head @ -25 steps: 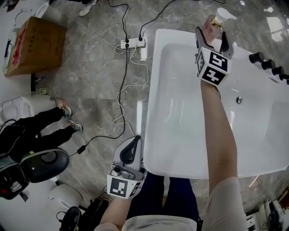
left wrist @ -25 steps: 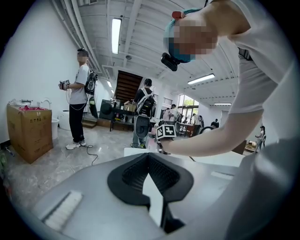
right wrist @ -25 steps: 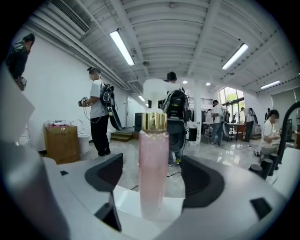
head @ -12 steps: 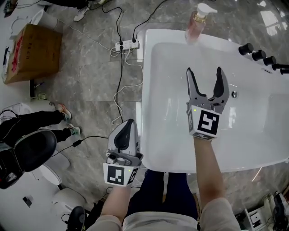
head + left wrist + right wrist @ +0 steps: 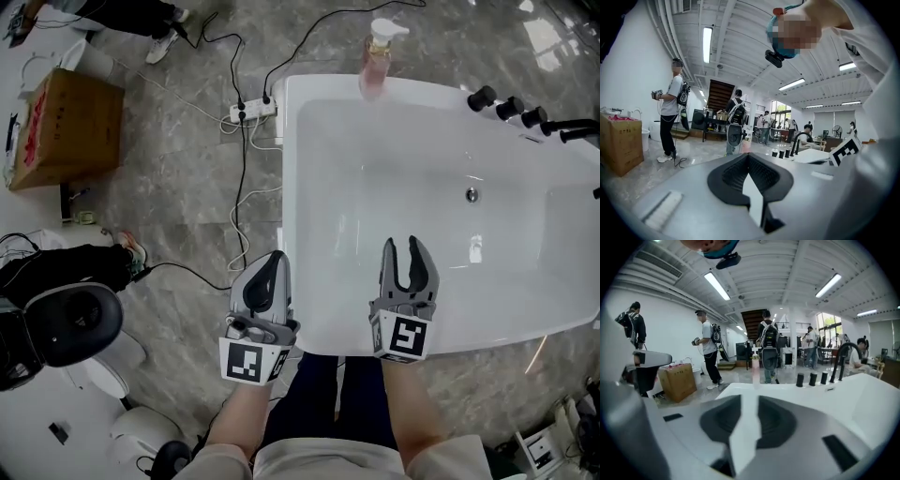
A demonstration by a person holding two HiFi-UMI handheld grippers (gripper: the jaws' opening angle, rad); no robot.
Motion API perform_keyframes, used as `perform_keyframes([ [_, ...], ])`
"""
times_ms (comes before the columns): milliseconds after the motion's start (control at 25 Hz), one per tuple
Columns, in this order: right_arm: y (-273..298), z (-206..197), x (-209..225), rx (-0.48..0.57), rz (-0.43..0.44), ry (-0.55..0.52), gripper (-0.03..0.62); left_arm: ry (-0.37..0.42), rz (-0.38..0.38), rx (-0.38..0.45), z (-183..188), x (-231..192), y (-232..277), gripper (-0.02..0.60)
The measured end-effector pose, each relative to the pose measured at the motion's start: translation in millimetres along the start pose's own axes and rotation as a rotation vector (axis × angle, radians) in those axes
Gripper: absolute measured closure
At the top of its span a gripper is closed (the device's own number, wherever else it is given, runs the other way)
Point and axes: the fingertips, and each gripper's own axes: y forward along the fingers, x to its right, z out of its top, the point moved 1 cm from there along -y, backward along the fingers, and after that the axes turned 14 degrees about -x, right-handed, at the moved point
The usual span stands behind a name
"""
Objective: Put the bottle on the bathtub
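Observation:
A pink bottle (image 5: 378, 66) with a white pump stands upright on the far rim of the white bathtub (image 5: 319, 94). In the right gripper view the bottle (image 5: 754, 365) shows small and far off, beyond the jaws. My right gripper (image 5: 405, 247) hovers over the tub's near edge with nothing in it, its jaws a little apart; the right gripper (image 5: 746, 401) points across the tub. My left gripper (image 5: 270, 261) is just outside the tub's near left corner, jaws together and empty. In its own view the left gripper (image 5: 749, 157) has its pads meeting at the tips.
Black tap knobs (image 5: 506, 105) and a spout line the tub's far right rim, and a drain (image 5: 472, 195) lies in the basin. A power strip (image 5: 253, 111) with cables lies on the marble floor, with a cardboard box (image 5: 66, 127) further left. A black chair (image 5: 80, 323) stands near left.
My right gripper let go of the bottle on the far rim and drew back across the tub to the near edge. The left gripper barely moved.

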Motion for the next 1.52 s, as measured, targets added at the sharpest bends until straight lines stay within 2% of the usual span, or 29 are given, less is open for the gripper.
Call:
perform_keyframes([
  [40, -7, -2, 0, -0.002, -0.008, -0.016, 0.572, 0.004, -0.009, -0.002, 0, 4, -2, 0.572],
  [80, -12, -3, -2, -0.008, -0.013, -0.046, 0.582, 0.010, -0.017, -0.003, 1, 8, -3, 0.572],
  [200, -26, 1, -4, -0.025, -0.020, -0.136, 0.585, 0.010, -0.034, -0.001, 6, 19, -13, 0.572],
  [440, -85, 38, -8, -0.034, 0.047, -0.194, 0.585, 0.024, -0.063, 0.033, 51, 40, -49, 0.572],
  [840, -218, 130, -22, 0.002, 0.166, -0.126, 0.585, 0.049, -0.072, 0.129, 173, 77, -129, 0.572],
  [1040, -269, 163, -26, 0.062, 0.189, -0.113, 0.585, 0.003, -0.046, 0.114, 193, 88, -171, 0.572],
  [1240, -301, 189, -21, 0.115, 0.199, -0.088, 0.585, -0.006, -0.030, 0.133, 212, 92, -189, 0.572],
  [1520, -328, 194, -20, 0.144, 0.232, -0.069, 0.586, 0.001, -0.017, 0.150, 227, 100, -203, 0.572],
])
